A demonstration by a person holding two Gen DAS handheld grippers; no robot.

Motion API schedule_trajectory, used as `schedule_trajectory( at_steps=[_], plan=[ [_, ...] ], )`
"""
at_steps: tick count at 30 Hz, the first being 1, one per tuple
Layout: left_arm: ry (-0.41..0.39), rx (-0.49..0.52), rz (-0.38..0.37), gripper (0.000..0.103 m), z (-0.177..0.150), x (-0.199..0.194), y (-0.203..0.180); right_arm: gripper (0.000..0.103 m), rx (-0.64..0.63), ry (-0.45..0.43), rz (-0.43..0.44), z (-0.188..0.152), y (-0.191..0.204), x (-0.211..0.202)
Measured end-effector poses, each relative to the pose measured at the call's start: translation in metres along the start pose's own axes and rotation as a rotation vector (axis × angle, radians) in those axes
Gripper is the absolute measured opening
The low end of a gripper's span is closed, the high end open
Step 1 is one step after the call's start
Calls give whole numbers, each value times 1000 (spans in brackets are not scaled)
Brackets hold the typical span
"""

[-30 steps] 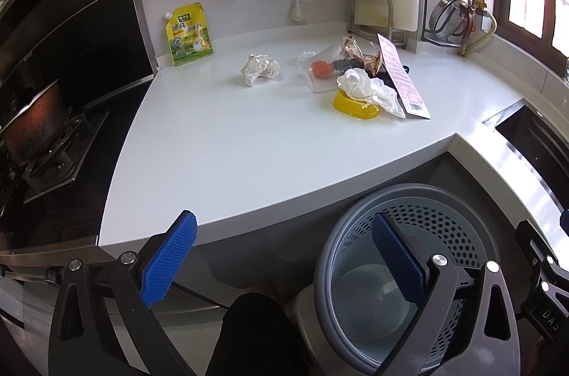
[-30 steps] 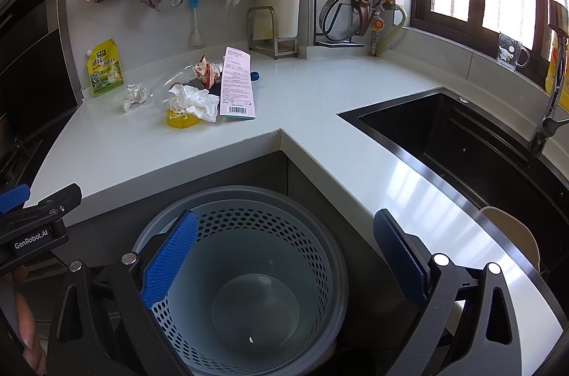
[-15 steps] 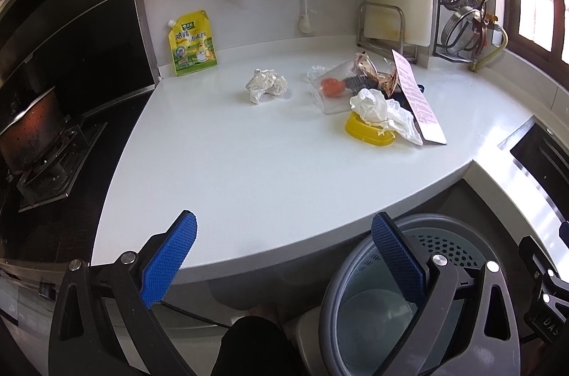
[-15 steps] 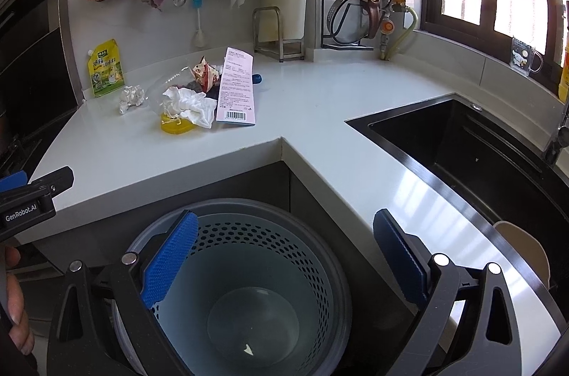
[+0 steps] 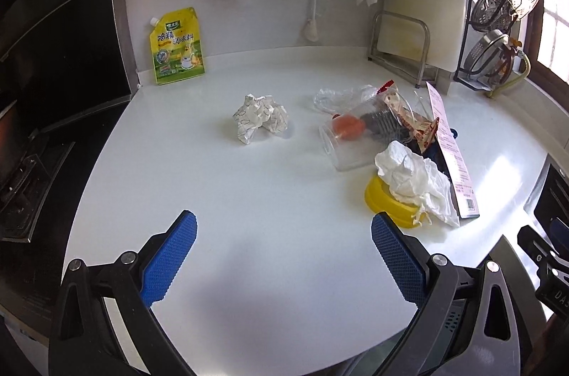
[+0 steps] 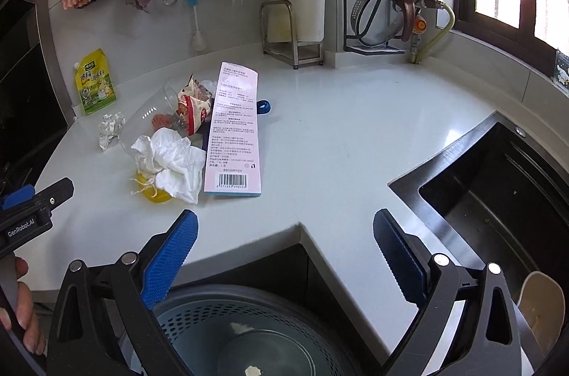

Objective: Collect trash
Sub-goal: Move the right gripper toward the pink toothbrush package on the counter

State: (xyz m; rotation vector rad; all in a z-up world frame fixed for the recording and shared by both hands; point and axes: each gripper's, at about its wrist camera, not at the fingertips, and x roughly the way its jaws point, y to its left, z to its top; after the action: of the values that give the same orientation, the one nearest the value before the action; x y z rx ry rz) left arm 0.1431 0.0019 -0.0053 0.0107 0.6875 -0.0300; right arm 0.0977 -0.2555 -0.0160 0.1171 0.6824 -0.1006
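left hand-held gripper (image 5: pixel 284 246) gapes; crumpled paper ball (image 5: pixel 261 117) on glossy counter (image 5: pixel 249 198)

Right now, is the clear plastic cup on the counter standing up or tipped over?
Tipped over. The clear plastic cup lies on its side on the counter, with something orange inside and a snack wrapper at its mouth.

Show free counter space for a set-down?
Bare: the front strip between the left gripper and the crumpled paper ball; also right of the pink box up to the sink. Crowded: around the yellow lid and tissue.

Spread left claw (image 5: pixel 283 249) above countertop (image 5: pixel 249 198)
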Motion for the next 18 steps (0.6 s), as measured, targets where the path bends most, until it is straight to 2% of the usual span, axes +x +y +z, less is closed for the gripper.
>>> schedule_trajectory(
  at_steps=[6, 18],
  plan=[
    [10, -11, 23, 97, 12, 23, 3, 94, -10, 12, 20, 27, 6, 32],
    [7, -3, 46, 97, 27, 48, 9, 94, -4, 105, 101, 60, 20, 97]
  ],
)
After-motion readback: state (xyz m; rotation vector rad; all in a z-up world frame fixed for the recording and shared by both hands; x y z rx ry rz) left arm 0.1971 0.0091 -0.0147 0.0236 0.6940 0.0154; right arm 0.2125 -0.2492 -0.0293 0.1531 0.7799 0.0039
